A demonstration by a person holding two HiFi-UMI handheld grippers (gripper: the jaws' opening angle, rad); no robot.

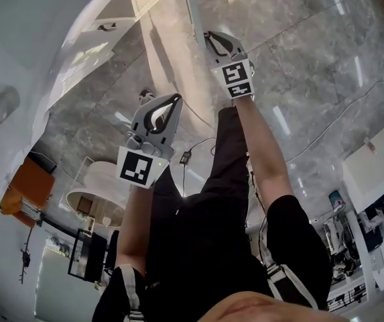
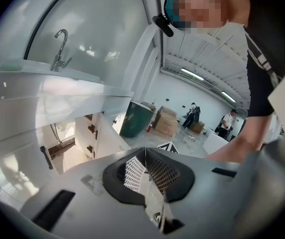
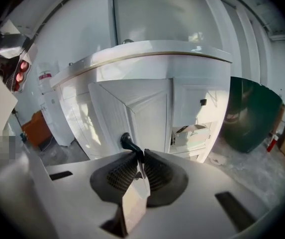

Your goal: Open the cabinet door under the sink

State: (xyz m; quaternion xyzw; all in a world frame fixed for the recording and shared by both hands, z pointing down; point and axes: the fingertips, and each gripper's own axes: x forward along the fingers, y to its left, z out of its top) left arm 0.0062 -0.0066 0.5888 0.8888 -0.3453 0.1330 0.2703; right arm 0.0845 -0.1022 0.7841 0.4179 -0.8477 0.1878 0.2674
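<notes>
Right gripper (image 3: 138,158): jaws clenched on the black handle (image 3: 126,141) of the white cabinet door (image 3: 154,116), which stands directly under the sink (image 3: 147,54). I cannot tell from that view whether the door has left its frame.

Left gripper (image 2: 145,156): jaws pressed together with nothing between them. It is held off to one side of the cabinet and touches nothing. In its view I note a tap (image 2: 59,49) above the basin. Lower down is a gap into the cabinet with a pipe (image 2: 54,132) inside.

Right of the gripped door, an open compartment (image 3: 213,131) holds a pale box-like item (image 3: 189,132), which I cannot identify further. At far right a green bin (image 3: 251,113) stands on the floor, its contents not visible. Cardboard boxes (image 2: 166,121) sit beyond it.
</notes>
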